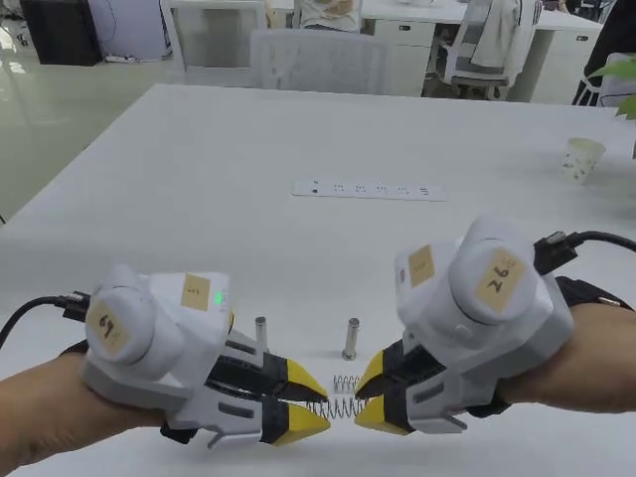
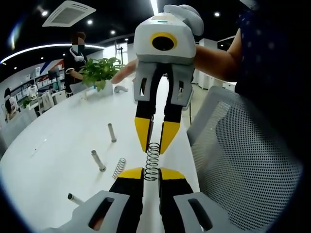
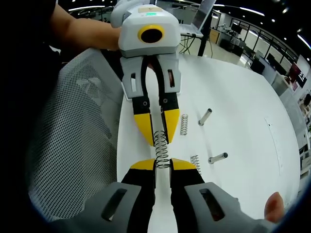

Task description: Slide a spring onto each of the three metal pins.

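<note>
Spring (image 1: 338,405) held by left gripper (image 1: 320,405) and right gripper (image 1: 364,397), paper cup (image 1: 582,157) apart

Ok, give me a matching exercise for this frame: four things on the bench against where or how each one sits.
1. held spring
2. metal pin
3. paper cup
4. power strip

a. lying flat beyond the pins
b. pinched at its ends by the left tool and right tool
c. standing just beyond the tools, bare
d. far right of the table

Pairs: 1-b, 2-c, 3-d, 4-a.
</note>
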Available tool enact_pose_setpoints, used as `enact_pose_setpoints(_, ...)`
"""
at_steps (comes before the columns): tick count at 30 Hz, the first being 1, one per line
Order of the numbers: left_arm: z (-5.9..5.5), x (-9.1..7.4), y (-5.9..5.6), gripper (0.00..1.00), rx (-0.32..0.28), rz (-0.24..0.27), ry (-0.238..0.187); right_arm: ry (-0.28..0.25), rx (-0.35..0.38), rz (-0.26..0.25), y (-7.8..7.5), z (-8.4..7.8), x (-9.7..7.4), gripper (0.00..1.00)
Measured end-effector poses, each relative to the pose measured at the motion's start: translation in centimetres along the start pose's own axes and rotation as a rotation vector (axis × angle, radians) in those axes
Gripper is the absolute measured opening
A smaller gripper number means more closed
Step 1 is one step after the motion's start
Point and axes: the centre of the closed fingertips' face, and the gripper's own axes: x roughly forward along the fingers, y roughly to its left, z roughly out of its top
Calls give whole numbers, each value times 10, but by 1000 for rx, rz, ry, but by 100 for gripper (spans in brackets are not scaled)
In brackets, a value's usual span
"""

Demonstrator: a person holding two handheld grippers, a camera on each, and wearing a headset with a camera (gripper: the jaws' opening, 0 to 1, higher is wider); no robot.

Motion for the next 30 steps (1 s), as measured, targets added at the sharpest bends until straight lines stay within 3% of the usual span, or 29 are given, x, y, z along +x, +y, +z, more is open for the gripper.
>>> enact_pose_setpoints(9, -1, 1, -2, 2, 5, -5, -2, -18, 25, 1, 0, 1, 0, 10)
enact_pose_setpoints(19, 11, -5, -1, 2, -15, 2, -54, -23, 52, 4, -2, -4, 4, 13)
enact_pose_setpoints(30, 10, -3, -1, 2, -18, 2, -51, -32, 39, -2, -2, -1, 4, 9)
